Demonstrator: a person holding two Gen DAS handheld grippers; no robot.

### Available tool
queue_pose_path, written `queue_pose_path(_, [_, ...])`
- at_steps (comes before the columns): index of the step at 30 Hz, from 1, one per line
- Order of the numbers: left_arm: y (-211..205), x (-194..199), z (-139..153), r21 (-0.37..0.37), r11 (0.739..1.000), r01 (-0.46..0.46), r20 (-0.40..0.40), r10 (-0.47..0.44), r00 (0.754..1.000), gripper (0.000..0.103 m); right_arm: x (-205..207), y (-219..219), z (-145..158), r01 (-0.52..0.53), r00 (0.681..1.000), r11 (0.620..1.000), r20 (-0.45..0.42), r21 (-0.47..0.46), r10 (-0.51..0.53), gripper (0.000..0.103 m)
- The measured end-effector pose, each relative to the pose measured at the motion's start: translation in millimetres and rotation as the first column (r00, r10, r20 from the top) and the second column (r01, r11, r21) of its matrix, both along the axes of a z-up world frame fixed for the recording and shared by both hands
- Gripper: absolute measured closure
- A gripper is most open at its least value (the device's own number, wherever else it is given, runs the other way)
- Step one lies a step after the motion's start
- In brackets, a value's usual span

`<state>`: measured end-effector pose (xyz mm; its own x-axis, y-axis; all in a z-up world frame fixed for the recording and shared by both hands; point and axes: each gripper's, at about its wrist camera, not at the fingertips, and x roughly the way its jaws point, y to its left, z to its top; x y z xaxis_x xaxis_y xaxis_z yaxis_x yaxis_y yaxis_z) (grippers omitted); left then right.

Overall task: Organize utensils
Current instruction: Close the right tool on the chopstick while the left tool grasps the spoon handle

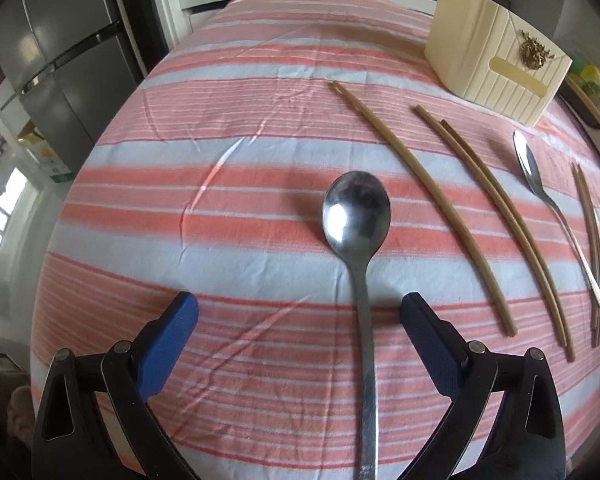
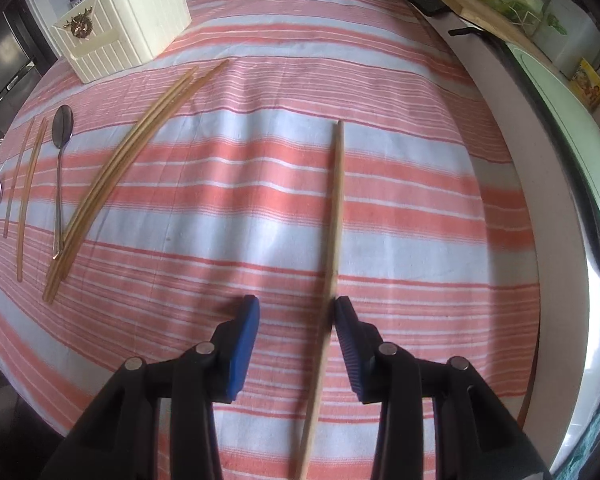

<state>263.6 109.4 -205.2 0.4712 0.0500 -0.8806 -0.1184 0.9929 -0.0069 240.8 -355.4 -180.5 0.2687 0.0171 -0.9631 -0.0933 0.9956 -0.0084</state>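
Nothing looks boxed yet, you: your left gripper (image 1: 299,312) gapes around the spoon (image 1: 358,220), your right gripper (image 2: 296,312) straddles a chopstick (image 2: 334,216) unclamped, the box (image 1: 496,48) far ahead

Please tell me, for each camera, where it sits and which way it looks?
Left wrist: on the left tongs, looking down at a spoon between open jaws.
Right wrist: on the right tongs, looking down at one chopstick beside one pad.
Shared: striped cloth, cream box.
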Motion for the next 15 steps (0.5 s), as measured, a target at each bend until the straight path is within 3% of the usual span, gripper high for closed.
queue_pose_path(6, [-15.4, 18.7, 5.3, 0.005, 0.999, 0.050, 0.015, -0.050, 0.999, 0.023, 28.2, -15.0, 3.4, 0.025, 1.000, 0.998, -0.019, 0.058, -0.024, 0.063])
queue_pose_path(13, [-15.2, 24.4, 5.5, -0.003, 0.997, 0.071, 0.032, -0.071, 0.997, 0.024, 60.8, -17.5, 6.3, -0.008, 0.999, 0.999, -0.045, 0.038, 0.010, 0.064])
queue_pose_path(15, [-16.5, 30.1, 5.7, -0.005, 0.997, 0.083, 0.039, -0.083, 0.996, 0.028, 72.8, -11.0, 2.9, -0.009, 0.999, 1.000, -0.036, 0.017, 0.010, 0.069])
